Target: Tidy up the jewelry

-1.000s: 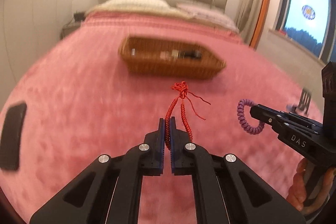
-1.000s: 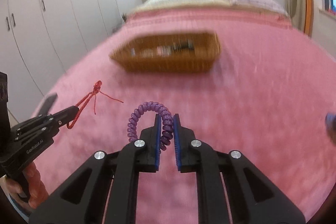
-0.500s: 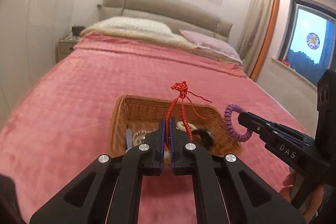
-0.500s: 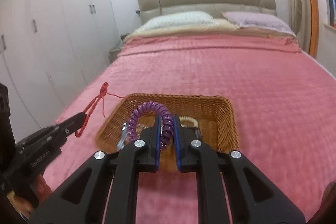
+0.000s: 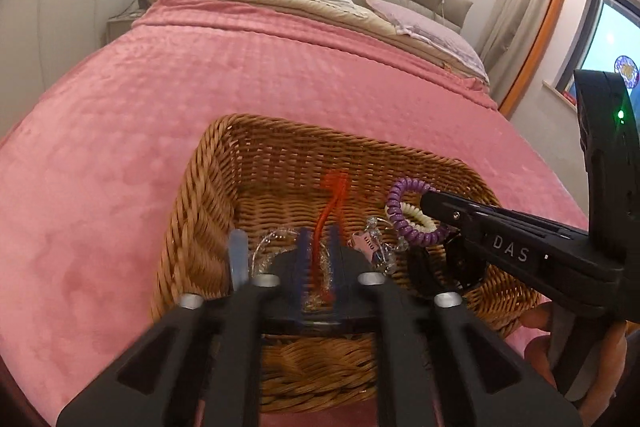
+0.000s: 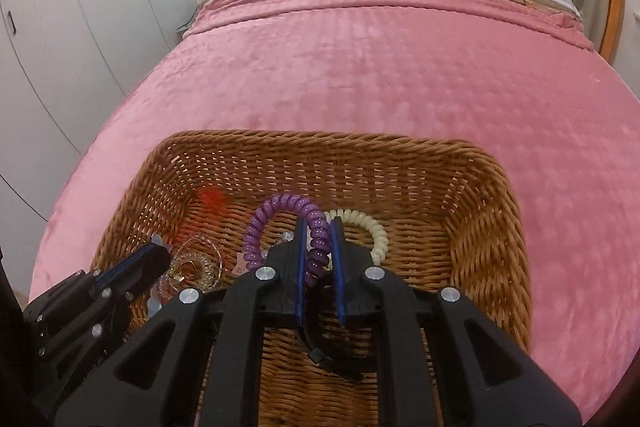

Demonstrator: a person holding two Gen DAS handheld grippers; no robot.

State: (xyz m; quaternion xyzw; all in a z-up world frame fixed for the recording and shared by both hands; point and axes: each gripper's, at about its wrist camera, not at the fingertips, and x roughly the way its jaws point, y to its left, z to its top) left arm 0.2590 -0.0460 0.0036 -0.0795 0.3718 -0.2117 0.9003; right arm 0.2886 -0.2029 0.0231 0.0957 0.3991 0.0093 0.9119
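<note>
Now both my grippers hang over the brown woven wicker basket (image 6: 476, 195) on the pink bedspread (image 6: 360, 67). My left gripper (image 5: 318, 263) has just been opening: its blue pads stand narrowly apart, the red braided cord bracelet (image 5: 330, 203) blurred between them, apparently loose. My right gripper (image 6: 318, 251) is clamped on the purple spiral coil bracelet (image 6: 280, 211), whose loop arches above the basket floor beside a cream coil bracelet (image 6: 376, 227) and clear beaded pieces (image 6: 196, 263) near the left wall.

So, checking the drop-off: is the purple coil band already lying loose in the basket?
No: the purple coil band is clamped between the right tool's pads above the basket.
</note>
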